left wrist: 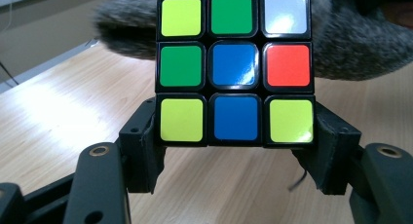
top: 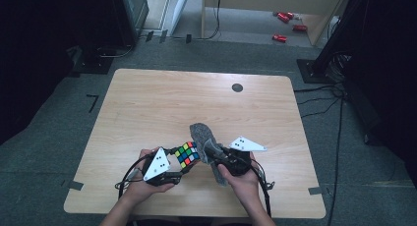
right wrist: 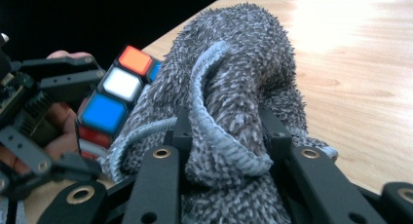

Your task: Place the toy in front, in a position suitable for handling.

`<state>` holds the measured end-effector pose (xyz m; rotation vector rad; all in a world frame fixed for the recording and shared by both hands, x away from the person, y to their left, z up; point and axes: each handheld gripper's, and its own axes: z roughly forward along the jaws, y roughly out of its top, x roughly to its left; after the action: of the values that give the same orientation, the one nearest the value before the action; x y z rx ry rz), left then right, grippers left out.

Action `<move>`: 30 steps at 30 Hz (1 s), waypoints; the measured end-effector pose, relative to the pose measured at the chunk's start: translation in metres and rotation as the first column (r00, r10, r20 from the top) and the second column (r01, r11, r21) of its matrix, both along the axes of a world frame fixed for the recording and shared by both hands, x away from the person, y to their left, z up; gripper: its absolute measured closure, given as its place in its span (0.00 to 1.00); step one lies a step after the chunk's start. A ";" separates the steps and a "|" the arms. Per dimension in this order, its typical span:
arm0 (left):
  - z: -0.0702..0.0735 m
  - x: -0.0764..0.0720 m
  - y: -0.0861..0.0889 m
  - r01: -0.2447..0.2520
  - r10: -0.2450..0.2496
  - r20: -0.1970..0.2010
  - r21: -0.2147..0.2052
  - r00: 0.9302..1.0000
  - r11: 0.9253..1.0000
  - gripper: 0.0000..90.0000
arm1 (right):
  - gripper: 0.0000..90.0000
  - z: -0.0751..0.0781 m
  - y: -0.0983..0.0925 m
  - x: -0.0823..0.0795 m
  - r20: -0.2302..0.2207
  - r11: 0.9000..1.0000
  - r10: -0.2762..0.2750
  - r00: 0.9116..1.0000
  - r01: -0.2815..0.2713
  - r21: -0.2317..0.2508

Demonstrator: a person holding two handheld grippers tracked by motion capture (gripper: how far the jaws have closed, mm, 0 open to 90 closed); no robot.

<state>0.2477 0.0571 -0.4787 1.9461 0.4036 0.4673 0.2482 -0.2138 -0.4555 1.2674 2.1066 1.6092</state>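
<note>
The pale wooden counter with rounded corners carried a small dark round disc near its far edge. Above its near side, a fuzzy grey knitted cloth hung bunched against a black-framed puzzle cube with coloured square stickers, touching the cube's side. The right gripper had its black fingers pinched on a thick fold of the cloth, which bulged up between them. The left gripper had its fingers clamped against the cube's two lower sides, holding it clear of the counter.
</note>
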 end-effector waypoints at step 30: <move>0.001 0.001 -0.002 -0.042 0.042 -0.037 0.009 0.998 0.999 0.39 | 0.76 0.008 0.011 -0.008 0.037 0.999 0.013 0.999 -0.012 -0.030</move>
<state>0.2492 0.0551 -0.4781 1.9600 0.4679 0.4608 0.2405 -0.2025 -0.4470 1.2075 2.1123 1.5885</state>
